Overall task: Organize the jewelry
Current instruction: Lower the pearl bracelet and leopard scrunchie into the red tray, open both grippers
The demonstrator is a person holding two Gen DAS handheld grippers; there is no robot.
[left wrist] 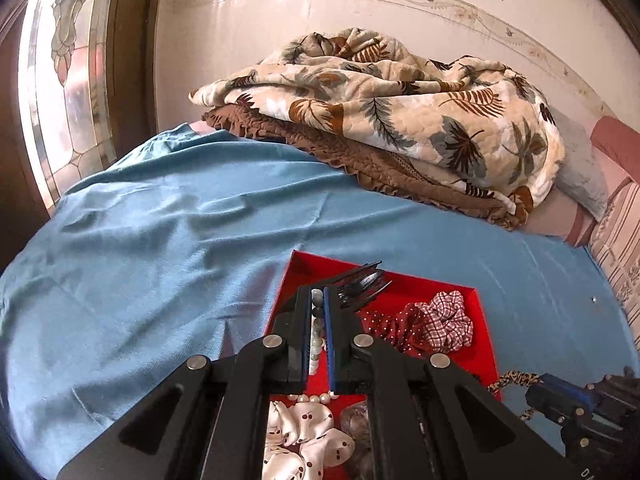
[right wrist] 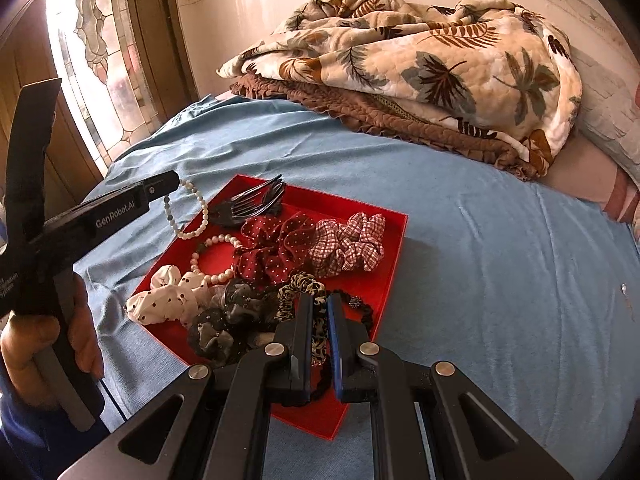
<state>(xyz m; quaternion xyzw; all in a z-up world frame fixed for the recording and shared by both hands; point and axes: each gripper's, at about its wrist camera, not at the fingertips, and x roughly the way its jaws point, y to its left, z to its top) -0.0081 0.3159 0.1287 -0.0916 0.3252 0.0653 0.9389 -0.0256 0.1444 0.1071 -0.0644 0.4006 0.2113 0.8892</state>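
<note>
Bead bracelet (right wrist: 188,210) hung above the red tray's (right wrist: 394,248) left edge.
Left gripper (right wrist: 170,188) was clamped on its top so the loop dangled clear, long axis hanging downward; right gripper (right wrist: 320,312) pinched the leopard scrunchie (right wrist: 298,292) at the tray's near side, probably to place it.

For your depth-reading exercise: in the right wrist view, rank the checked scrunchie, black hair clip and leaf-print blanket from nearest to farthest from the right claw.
1. Checked scrunchie, in the red tray, just ahead.
2. Black hair clip, at the tray's far left corner.
3. Leaf-print blanket, piled against the wall.
</note>
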